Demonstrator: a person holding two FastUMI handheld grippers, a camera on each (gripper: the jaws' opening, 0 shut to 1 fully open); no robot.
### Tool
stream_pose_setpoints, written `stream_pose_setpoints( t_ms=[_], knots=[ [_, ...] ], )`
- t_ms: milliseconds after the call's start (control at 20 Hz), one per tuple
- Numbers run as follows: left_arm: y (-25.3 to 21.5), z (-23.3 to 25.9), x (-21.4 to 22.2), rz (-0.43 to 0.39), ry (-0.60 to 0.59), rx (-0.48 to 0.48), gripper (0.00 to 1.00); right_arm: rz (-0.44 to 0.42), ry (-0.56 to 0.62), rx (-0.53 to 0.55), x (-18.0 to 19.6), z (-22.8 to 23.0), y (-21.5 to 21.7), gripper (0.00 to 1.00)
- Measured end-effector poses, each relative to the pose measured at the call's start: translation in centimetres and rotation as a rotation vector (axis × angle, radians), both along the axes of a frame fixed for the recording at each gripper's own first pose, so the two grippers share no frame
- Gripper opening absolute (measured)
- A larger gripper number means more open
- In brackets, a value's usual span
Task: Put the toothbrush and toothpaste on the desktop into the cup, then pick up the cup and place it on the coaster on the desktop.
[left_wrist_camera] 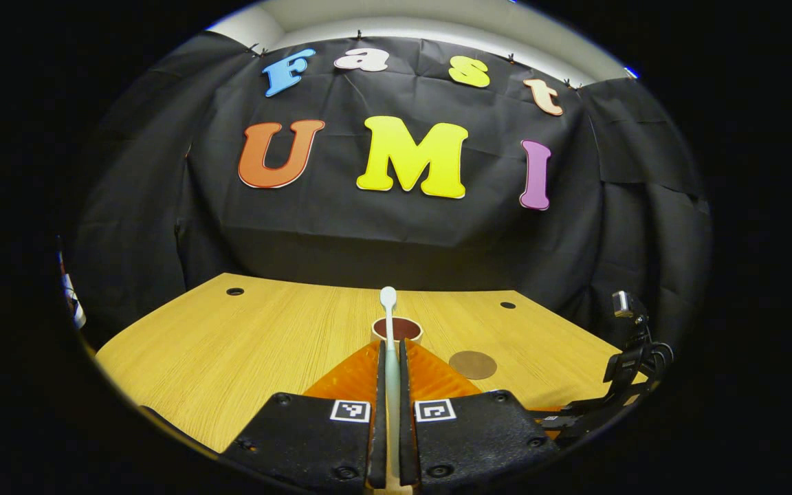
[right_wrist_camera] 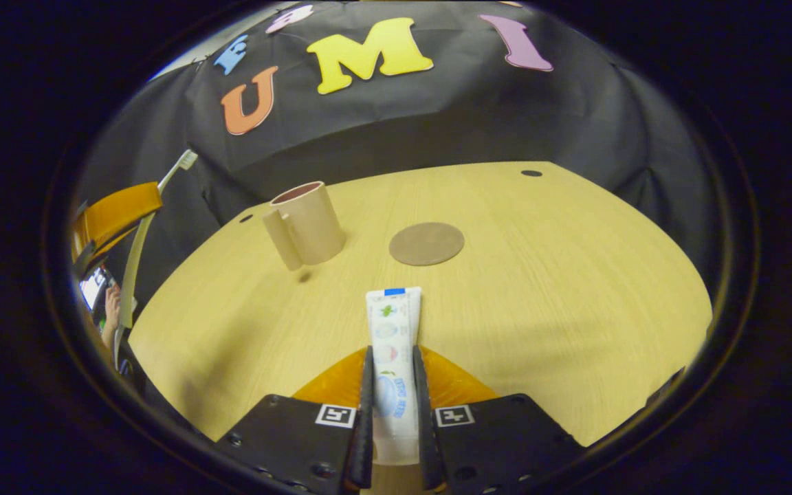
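In the left gripper view my left gripper (left_wrist_camera: pixel 390 361) is shut on a pale toothbrush (left_wrist_camera: pixel 388 316), whose head pokes up and forward over the beige cup (left_wrist_camera: pixel 397 331). The round brown coaster (left_wrist_camera: pixel 472 364) lies to the cup's right. In the right gripper view my right gripper (right_wrist_camera: pixel 393 368) is shut on a white toothpaste tube (right_wrist_camera: pixel 392 344), held above the wooden table (right_wrist_camera: pixel 540 289). Farther ahead stands the cup (right_wrist_camera: pixel 306 223) with its handle toward me, and the coaster (right_wrist_camera: pixel 427 243) lies right of it. At the far left the left gripper (right_wrist_camera: pixel 111 216) holds the toothbrush (right_wrist_camera: pixel 143 234) upright.
The table (left_wrist_camera: pixel 231 344) has small dark holes near its far corners (left_wrist_camera: pixel 235 291). The right gripper (left_wrist_camera: pixel 626 378) shows at the right edge of the left gripper view. A hand (right_wrist_camera: pixel 113 313) shows low at the left in the right gripper view.
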State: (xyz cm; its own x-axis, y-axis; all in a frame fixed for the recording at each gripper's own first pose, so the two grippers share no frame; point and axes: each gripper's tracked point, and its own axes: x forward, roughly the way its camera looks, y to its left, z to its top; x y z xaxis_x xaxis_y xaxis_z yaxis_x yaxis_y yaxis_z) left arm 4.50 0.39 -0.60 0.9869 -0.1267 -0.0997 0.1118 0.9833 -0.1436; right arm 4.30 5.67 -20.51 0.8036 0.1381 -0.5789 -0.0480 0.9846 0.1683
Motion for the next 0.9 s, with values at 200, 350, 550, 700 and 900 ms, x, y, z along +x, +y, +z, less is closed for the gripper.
stream_pose_setpoints(
  t_ms=[200,350,550,700,900],
  knots=[
    [0.0,0.8,1.0,0.006,-0.011,-0.005,0.1,0.007,-0.021,0.026,0.0,0.6,-0.4,0.21],
    [-0.6,1.8,2.1,0.002,-0.031,-0.002,0.1,0.013,-0.067,0.02,0.3,1.9,-0.6,0.22],
    [-1.6,3.6,4.4,-0.015,-0.087,-0.003,0.1,0.027,-0.18,0.016,0.9,5.8,-0.6,0.21],
    [-2.3,4.5,6.6,-0.036,-0.111,-0.014,0.1,0.038,-0.268,0.012,2.3,9.7,-0.4,0.21],
    [-1.7,5.7,10.2,-0.023,-0.138,-0.003,0.1,0.043,-0.378,0.024,4.7,15.5,-0.4,0.21]
  ],
)
